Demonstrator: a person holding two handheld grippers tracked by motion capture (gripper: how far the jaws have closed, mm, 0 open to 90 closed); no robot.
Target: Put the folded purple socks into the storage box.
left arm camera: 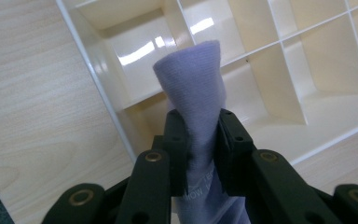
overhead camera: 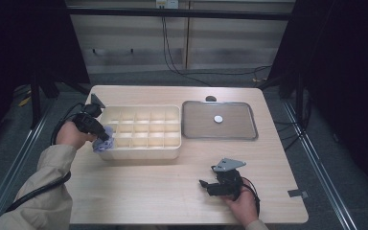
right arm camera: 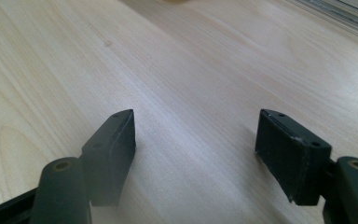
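Left hand-held gripper (left arm camera: 199, 144) clamped on rolled lilac cloth (left arm camera: 196, 88), centre of frame, over near-corner cell of cream divider box (left arm camera: 303, 28). Risk: soft ribbed fabric snags on thin partition, bunches, misses cell. Right hand-held gripper (right arm camera: 196, 140) jaws apart, nothing held, over pale woodgrain worktop (right arm camera: 51, 60). Box: glossy rigid plastic.
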